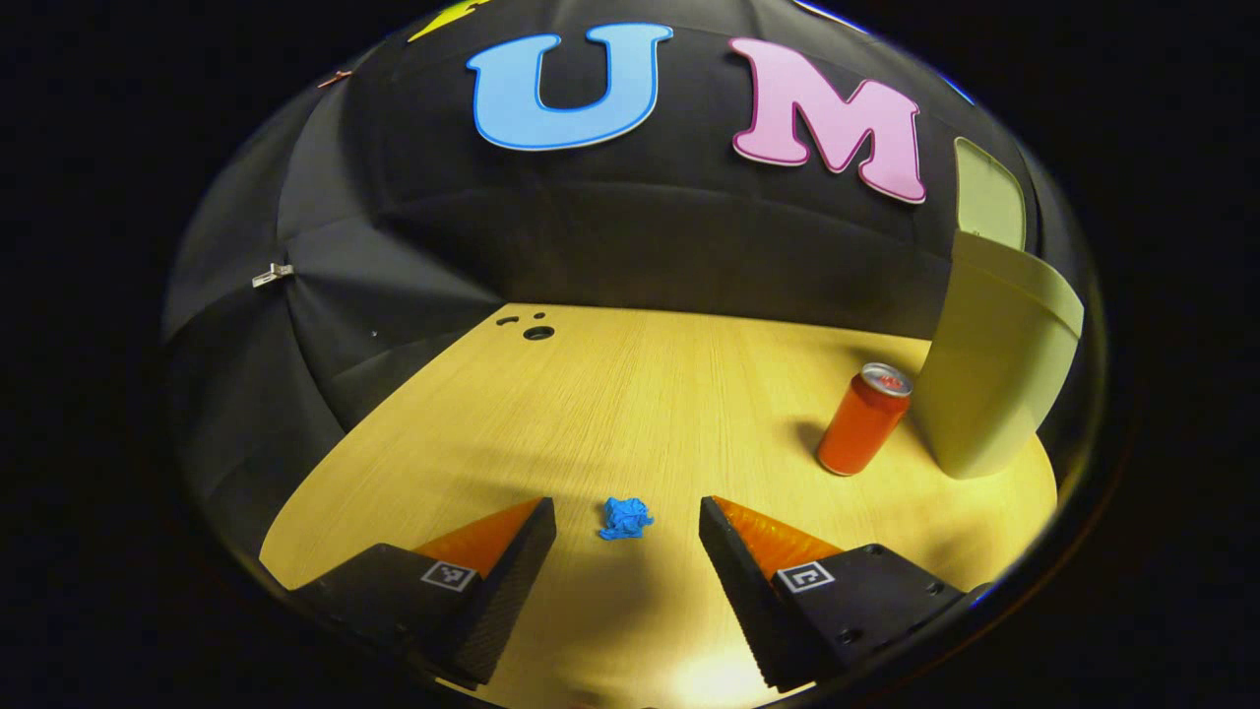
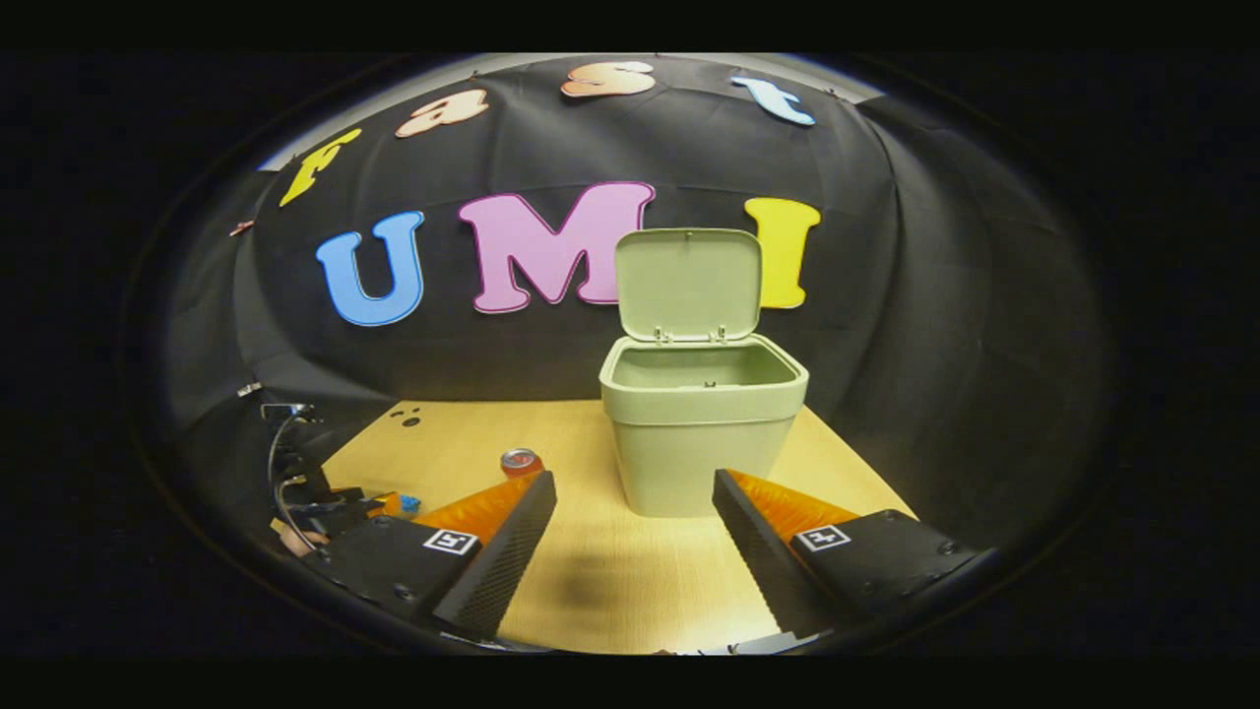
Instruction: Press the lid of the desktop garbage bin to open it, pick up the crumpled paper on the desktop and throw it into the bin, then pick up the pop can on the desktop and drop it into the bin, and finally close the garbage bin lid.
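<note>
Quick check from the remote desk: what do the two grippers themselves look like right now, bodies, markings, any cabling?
In the left gripper view, the left gripper has two wedge-shaped fingers with ribbed inner faces on black blocks with screw holes, each block carrying a small square black-and-white tag. The right gripper in the right gripper view is built the same. At the left edge of that view the other gripper shows farther off, with a thin looping cable.

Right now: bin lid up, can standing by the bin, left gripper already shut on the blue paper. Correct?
Not quite. The left gripper is open, with the blue paper lying on the table between its fingers, untouched; the left gripper view shows this. The bin lid is up and the can stands beside the bin.
</note>
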